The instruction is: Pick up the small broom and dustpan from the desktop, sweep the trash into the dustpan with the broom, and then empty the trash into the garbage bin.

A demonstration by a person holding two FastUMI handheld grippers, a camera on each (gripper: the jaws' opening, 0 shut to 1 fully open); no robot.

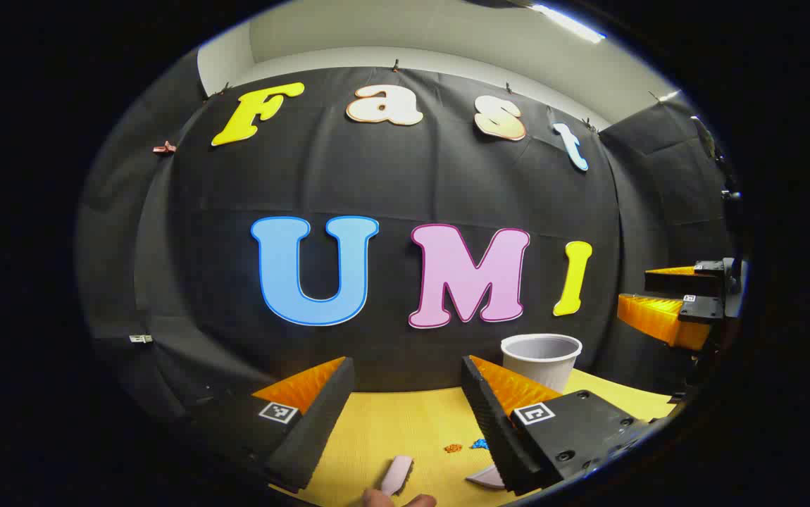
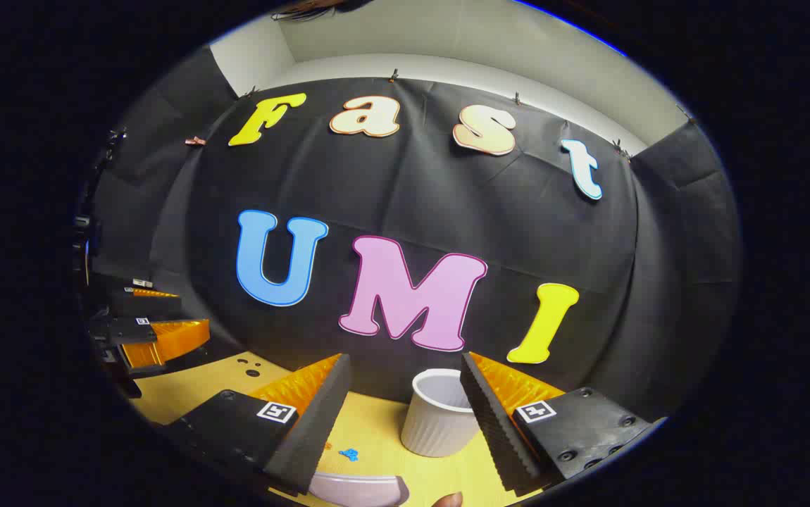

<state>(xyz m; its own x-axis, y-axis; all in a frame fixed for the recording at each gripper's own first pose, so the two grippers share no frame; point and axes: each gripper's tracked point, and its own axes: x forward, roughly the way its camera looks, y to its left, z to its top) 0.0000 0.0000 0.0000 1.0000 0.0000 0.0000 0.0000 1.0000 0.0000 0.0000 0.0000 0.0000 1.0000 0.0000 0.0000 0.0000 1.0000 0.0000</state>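
My left gripper hangs open above the yellow desktop, nothing between its fingers. Below it lies a pale lilac handle; whether it belongs to the broom or the dustpan I cannot tell. A second pale lilac piece shows by the right finger. Small orange trash and blue trash lie between them. My right gripper is open too, over a pale lilac curved piece and a blue scrap. The white ribbed bin stands just ahead of it.
The bin stands at the back right in the left gripper view, near the black cloth wall. The right gripper shows far right there, the left gripper far left in the right gripper view. A fingertip shows at the lower edge.
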